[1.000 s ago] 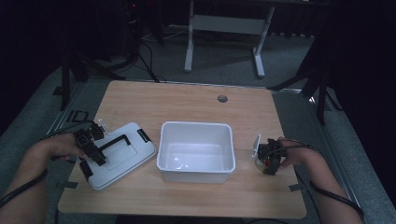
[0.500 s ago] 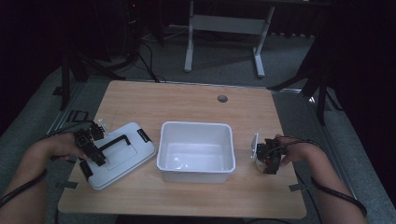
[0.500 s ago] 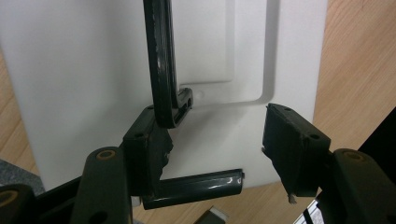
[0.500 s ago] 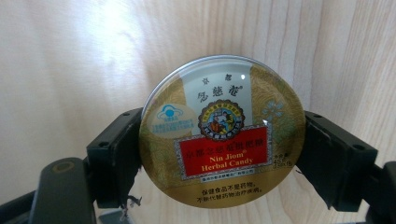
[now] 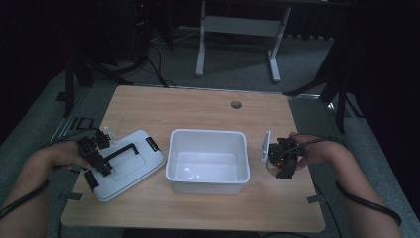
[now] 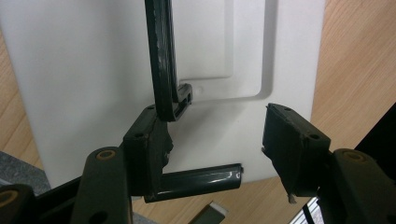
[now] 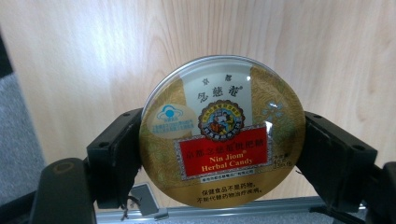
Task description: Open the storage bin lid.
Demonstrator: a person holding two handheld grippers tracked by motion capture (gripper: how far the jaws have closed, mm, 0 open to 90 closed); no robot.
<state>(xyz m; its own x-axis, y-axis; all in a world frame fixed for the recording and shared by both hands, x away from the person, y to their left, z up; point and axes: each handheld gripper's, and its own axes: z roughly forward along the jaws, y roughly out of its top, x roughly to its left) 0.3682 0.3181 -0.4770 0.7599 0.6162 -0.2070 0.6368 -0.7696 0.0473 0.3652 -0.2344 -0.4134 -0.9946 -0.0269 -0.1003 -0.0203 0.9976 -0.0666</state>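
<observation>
Right of white bin (image 5: pixel 208 161), right hand-held gripper (image 5: pixel 278 161) clamps round candy tin (image 7: pixel 223 133), lifted off worktop (image 5: pixel 198 106). Left hand-held gripper (image 6: pixel 212 149) parted over bin lid (image 5: pixel 126 163), grasping nothing. Bin empty, tin still to go in, lid off.

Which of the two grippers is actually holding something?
The right gripper: its jaws clamp a round candy tin. The left gripper has open jaws over the white lid, one touching its black handle.

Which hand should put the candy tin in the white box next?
Probably the right. Its hand-held gripper already grips the candy tin beside the open white box. The left hand-held gripper sits over the lid.
</observation>
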